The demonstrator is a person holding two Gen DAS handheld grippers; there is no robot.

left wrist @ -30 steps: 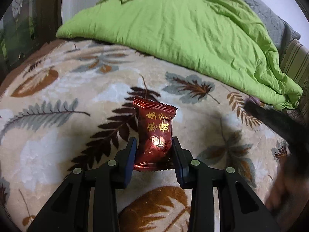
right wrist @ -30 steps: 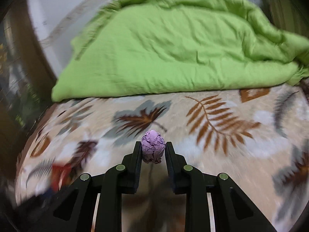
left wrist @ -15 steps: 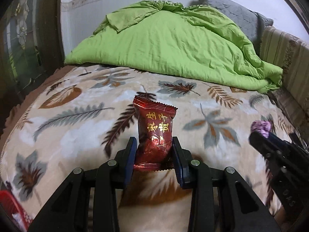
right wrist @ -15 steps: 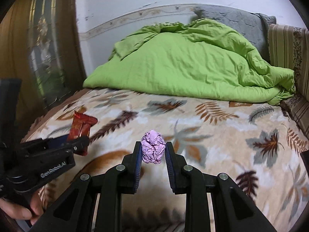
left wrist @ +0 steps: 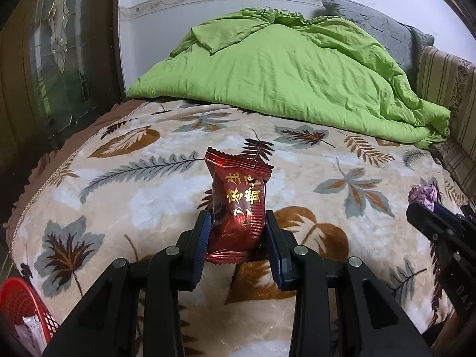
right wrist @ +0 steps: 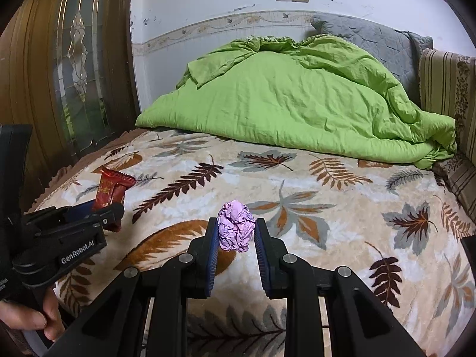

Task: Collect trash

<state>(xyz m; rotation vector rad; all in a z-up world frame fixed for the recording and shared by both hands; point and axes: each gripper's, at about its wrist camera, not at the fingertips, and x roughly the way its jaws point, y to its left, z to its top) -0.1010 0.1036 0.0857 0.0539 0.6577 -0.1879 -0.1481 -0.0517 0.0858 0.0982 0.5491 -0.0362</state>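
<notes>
Left gripper (left wrist: pixel 236 232) clamped low on upright red snack wrapper (left wrist: pixel 238 205), right gripper (right wrist: pixel 235 235) pinching purple paper ball (right wrist: pixel 236 226), both above bed's (left wrist: pixel 142 205) near edge; slippery, lightly held, likely dropped short of red basket (left wrist: pixel 20 306) at near-left corner.

My dark red foil candy wrapper (left wrist: pixel 238 208), gold print; my crumpled lilac paper ball (right wrist: pixel 236 226); beige leaf-patterned plush blanket (left wrist: pixel 166 190) under a lime-green quilt (left wrist: pixel 285 68).
</notes>
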